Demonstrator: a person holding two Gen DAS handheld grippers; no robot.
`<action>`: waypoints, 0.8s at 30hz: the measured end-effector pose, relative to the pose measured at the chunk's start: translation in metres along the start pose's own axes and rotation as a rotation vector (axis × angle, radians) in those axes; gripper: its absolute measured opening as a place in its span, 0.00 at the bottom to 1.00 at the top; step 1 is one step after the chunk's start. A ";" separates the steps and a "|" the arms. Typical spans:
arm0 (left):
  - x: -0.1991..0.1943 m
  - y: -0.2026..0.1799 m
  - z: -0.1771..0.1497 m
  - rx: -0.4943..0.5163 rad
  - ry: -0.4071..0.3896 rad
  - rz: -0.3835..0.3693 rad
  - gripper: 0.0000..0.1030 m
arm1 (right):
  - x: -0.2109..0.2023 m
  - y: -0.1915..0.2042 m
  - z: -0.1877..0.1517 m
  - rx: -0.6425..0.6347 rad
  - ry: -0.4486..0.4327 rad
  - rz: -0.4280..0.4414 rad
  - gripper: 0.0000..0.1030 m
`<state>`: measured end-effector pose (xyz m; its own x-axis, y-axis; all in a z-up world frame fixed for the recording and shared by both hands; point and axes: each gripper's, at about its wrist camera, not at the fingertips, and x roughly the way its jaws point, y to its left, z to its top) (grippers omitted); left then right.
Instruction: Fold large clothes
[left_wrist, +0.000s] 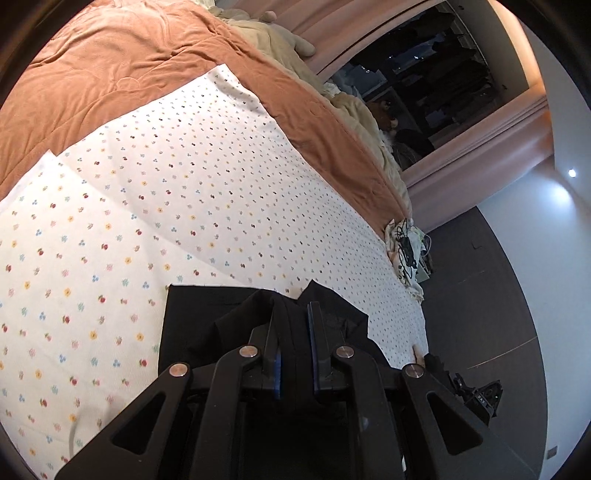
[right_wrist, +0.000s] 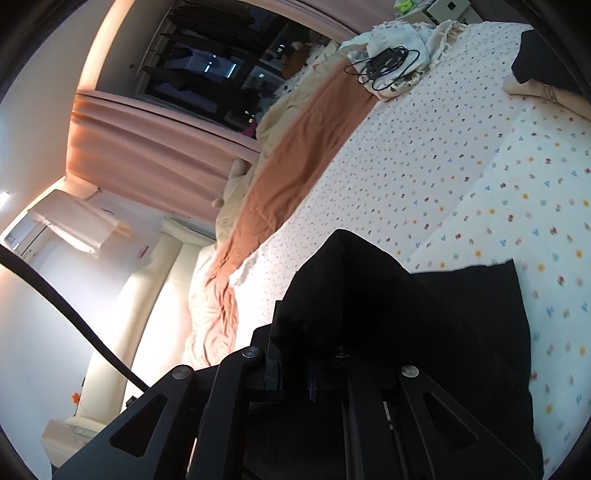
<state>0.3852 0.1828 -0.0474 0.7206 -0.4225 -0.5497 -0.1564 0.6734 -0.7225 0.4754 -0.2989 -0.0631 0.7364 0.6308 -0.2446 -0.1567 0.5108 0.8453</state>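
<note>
Left wrist view: left gripper (left_wrist: 295, 314) angled down, fingers clenched on one black garment (left_wrist: 207, 317) lying on the floral sheet (left_wrist: 184, 184). Right gripper (right_wrist: 295, 325), likewise tilted, pinches the same garment; one orange blanket (left_wrist: 110, 62) beyond.

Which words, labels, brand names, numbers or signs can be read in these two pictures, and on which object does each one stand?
No text reads with certainty.
Black device on the floor, left wrist view: a few pale letters, too small and blurred to read.
Black garment, floral bedsheet, orange blanket, white cloth pile with the black cable: no text visible.
Left gripper and right gripper: no markings visible.
</note>
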 end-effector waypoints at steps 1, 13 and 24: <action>0.004 0.000 0.003 -0.001 0.002 0.001 0.12 | 0.005 0.000 0.004 0.003 0.006 -0.009 0.07; 0.039 0.013 0.010 -0.059 0.024 0.019 0.98 | -0.001 0.021 -0.009 -0.072 0.048 -0.129 0.91; 0.014 0.037 -0.039 0.066 0.036 0.169 0.96 | -0.029 0.044 -0.048 -0.237 0.109 -0.233 0.91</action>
<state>0.3634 0.1781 -0.0978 0.6627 -0.3210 -0.6765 -0.2272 0.7746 -0.5902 0.4158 -0.2668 -0.0411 0.6977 0.5333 -0.4784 -0.1504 0.7619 0.6300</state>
